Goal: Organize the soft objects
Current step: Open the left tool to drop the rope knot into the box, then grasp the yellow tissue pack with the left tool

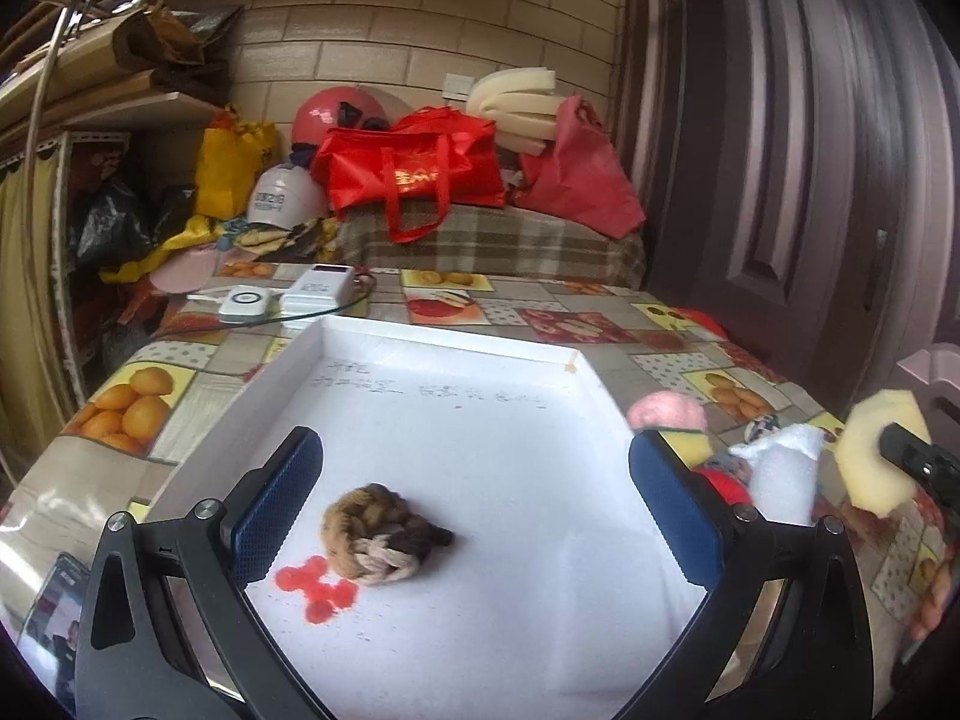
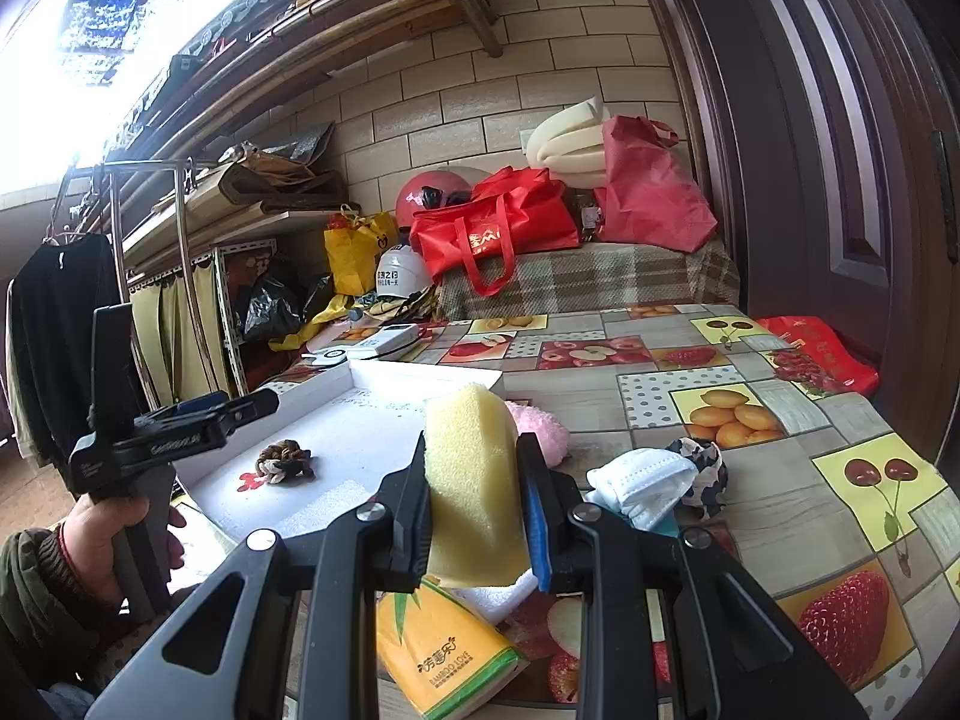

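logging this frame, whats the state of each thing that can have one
left gripper: jaws open, empty
right gripper: shut on yellow sponge
brown knotted hair tie: lying in white tray
white face mask: crumpled on table
tissue pack: lying flat, unopened

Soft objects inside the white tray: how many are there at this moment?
1. Only the brown knitted bundle lies in the white tray, near its front left part beside a red stain. Nothing else shows inside, though the fingers hide its front corners.

Fruit-print table [image 2: 750, 468], white tray [image 1: 252, 396], tissue pack [image 2: 447, 657], mask [image 2: 645, 489]
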Motion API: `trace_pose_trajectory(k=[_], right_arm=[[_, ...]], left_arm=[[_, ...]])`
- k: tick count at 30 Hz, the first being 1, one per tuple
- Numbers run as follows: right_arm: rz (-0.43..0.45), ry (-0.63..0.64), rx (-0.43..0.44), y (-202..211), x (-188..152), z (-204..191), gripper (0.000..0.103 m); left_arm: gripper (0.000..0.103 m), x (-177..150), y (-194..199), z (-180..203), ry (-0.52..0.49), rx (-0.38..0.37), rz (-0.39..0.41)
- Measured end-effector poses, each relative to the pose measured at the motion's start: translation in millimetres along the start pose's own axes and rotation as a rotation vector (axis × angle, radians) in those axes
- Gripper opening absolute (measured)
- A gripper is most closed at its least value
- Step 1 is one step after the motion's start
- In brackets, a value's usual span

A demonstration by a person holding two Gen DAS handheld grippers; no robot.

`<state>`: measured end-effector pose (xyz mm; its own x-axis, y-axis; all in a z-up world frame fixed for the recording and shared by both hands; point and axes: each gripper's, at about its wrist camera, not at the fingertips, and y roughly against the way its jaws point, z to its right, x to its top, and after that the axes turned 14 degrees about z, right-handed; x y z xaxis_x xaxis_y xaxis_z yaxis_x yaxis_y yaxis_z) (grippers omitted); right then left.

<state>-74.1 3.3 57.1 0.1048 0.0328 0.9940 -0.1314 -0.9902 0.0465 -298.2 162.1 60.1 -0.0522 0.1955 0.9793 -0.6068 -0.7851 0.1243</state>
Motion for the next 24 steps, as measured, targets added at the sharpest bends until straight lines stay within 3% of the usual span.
trace_pose_trajectory(k=[5,9,11,19,24], right_arm=[[0.009,-0.025,-0.016,3.2,-0.7,3.0,0.026],[0.014,-0.043,-0.025,6.8,-0.4,6.3,0.026],[0.015,-0.062,-0.03,7.9,-0.2,10.4,0.026],[0.015,-0.149,-0.07,15.1,-0.2,30.8,0.026],[0.017,-0.206,-0.104,19.5,-0.7,47.1,0.026]], left_arm=[[0.103,-4.8,13.0,45.9,-0.069,-0.206,-0.02],[0.103,-9.4,13.1,84.4,-0.147,-0.358,-0.078],[0.103,-12.0,11.7,95.6,-0.129,-0.437,-0.121],[0.103,-18.8,16.6,128.1,-0.166,-0.518,-0.182],[0.103,-34.1,12.5,168.8,-0.307,-0.514,-0.282]])
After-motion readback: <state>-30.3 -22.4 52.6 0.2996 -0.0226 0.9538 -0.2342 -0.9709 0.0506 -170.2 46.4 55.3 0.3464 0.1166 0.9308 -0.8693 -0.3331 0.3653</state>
